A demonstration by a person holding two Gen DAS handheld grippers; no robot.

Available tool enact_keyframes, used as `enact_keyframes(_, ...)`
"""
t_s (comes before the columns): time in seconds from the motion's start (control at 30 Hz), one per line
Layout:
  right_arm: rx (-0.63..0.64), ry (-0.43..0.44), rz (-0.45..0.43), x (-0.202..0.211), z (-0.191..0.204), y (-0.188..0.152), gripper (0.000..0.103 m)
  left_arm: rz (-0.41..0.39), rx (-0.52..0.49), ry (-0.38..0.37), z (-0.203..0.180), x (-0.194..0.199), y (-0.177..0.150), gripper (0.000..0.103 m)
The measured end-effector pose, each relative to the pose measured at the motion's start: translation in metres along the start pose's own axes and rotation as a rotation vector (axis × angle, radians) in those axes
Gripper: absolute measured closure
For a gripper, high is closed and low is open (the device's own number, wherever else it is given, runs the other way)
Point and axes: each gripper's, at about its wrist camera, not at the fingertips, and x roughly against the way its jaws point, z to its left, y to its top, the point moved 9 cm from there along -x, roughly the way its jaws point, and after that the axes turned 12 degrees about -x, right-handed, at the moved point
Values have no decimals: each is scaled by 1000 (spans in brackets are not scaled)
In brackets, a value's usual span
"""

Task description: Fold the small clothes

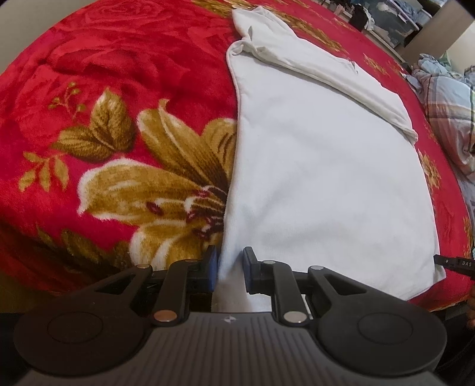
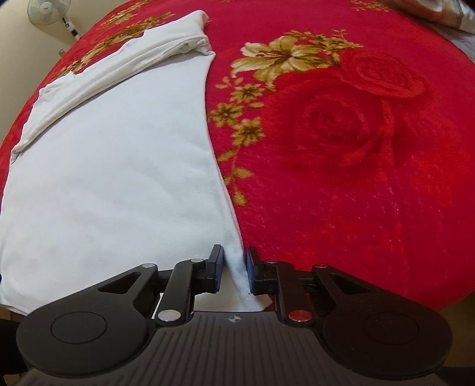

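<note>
White garment [image 1: 326,178] spread flat on a red flowered blanket [image 1: 104,104] covering the bed, sleeves folded across its far end. Left hand-held gripper [image 1: 230,268] nearly closed, blue pads [image 1: 212,267] pinching the garment's near left corner, cloth bunched between them. Right hand-held gripper [image 2: 234,270] likewise narrowed onto the near right corner, white fabric caught between its pads [image 2: 251,271]. Both angled steeply down at the near hem. Plaid bedding [image 1: 445,98] heaped past the blanket's far right edge. Fan [image 2: 44,12] against the wall.
</note>
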Motion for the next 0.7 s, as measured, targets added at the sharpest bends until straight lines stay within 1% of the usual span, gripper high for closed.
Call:
enact_keyframes(0.13,24,0,2,1,3,-3,86,0,-7,5,-1,1,-1,84)
enact_keyframes(0.17,26,3,3,2,4,-3,88,-1,-12,7,-2,1,0,86)
enact_keyframes(0.2,26,9,4,1,5,-3,95,-4,-21,4,-4,1,1,99)
enact_keyframes(0.27,28,30,-2,4,9,-2,98,-30,-48,-4,-10,5,6,99)
enact_keyframes(0.3,35,49,-16,8,13,0,98,-60,-78,-5,-15,13,12,99)
enact_keyframes(0.37,33,121,-62,26,22,8,98,-126,-129,-25,-27,31,24,99)
enact_keyframes(0.47,-5,268,-151,67,36,29,99,-231,-186,-71,-44,64,39,99)
enact_keyframes(0.5,-13,301,-181,80,39,35,99,-271,-199,-85,-49,78,43,99)
enact_keyframes(0.6,-19,407,-268,124,46,49,99,-360,-207,-119,-56,114,51,99)
enact_keyframes(0.7,5,479,-343,165,48,54,99,-441,-197,-157,-54,155,56,100)
